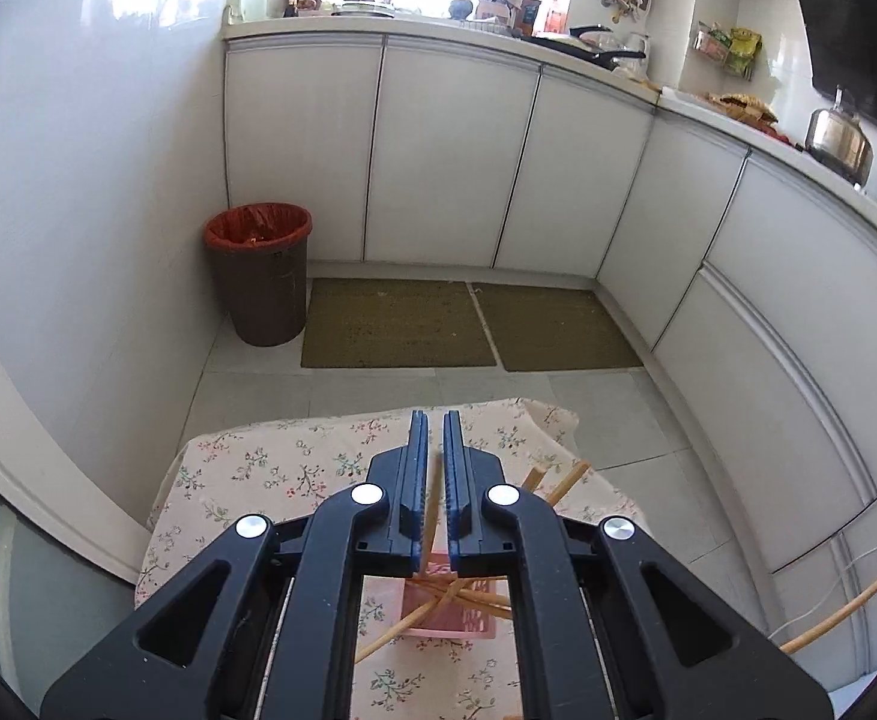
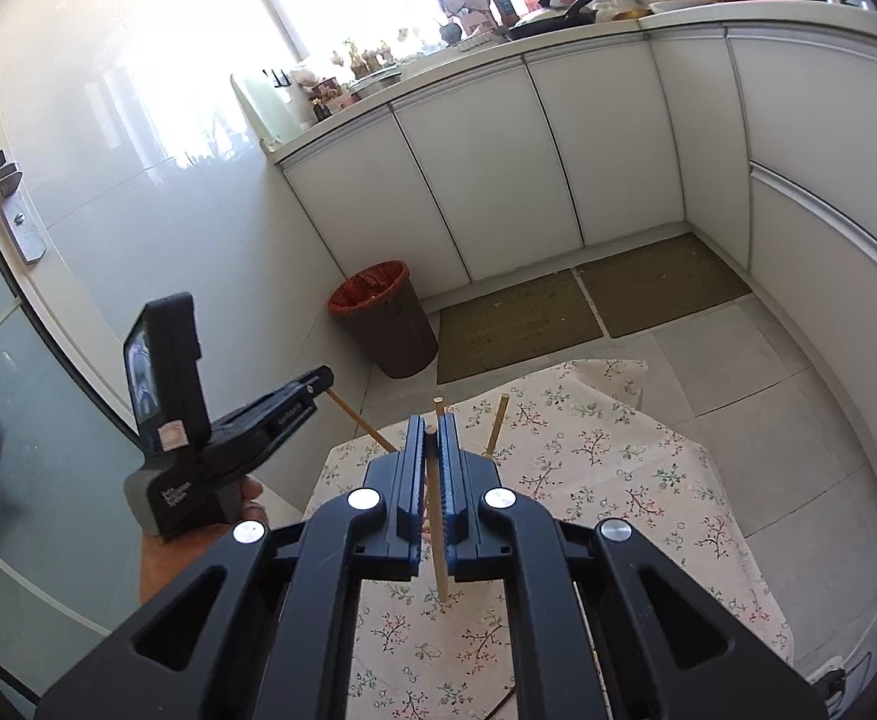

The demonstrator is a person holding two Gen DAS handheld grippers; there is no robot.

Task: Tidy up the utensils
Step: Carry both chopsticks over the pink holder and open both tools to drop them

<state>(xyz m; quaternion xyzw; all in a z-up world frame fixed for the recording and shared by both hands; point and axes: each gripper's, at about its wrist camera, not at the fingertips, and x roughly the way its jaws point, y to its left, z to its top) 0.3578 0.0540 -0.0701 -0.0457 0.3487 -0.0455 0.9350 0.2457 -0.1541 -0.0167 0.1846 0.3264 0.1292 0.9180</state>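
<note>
Over the small table with its floral cloth [image 1: 270,468], the left gripper [image 1: 436,438] hangs above a pink slotted plastic holder [image 1: 474,618]. Its blue-padded jaws stand a narrow gap apart, closed on a thin pale wooden chopstick [image 1: 432,510] that runs down between them toward the holder. Several more bamboo chopsticks [image 1: 468,597] lie crossed in the holder, some leaning out over its rim.

From the right wrist view the holder is hidden behind the tool. That view shows the right gripper [image 2: 432,438] with its jaws nearly together, pinching a second wooden chopstick [image 2: 438,540] held close to upright, its lower tip just over the cloth. It also catches the left gripper from the side, chopstick poking out ahead.

A brown bin with a red liner [image 1: 261,276] stands on the floor beside two olive mats [image 1: 396,324], below white cabinet doors [image 1: 450,150].
</note>
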